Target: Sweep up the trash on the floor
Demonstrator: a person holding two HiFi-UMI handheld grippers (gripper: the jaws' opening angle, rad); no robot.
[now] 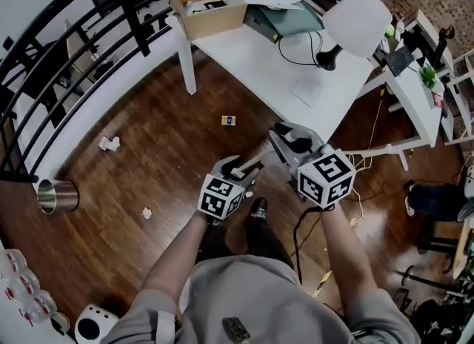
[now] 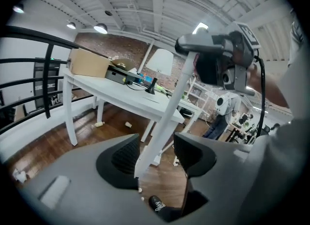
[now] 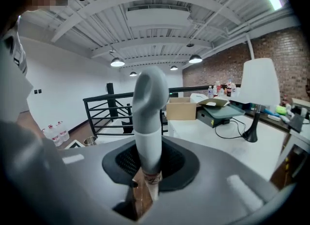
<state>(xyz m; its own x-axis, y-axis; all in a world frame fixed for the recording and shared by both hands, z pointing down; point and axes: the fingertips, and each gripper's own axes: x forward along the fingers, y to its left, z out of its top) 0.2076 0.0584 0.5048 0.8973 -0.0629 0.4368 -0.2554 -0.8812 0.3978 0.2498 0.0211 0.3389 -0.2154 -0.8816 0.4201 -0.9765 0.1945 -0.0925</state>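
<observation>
Right tool [image 3: 147, 163] clamps white handle [image 3: 149, 107] — left tool [image 2: 157, 155] (jaws apart) straddles it.

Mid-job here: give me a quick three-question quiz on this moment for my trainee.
1. True or false: the left hand-held gripper is clamped shut on the long white pole with the grey grip.
2. What holds the pole just below its grey grip? A: the right hand-held gripper. B: the left hand-held gripper. C: nothing.
3. Fill in: the open brown cardboard box stands on the white ____.

Key
1. False: its jaws stand apart, with the pole between them.
2. A
3. table
</observation>
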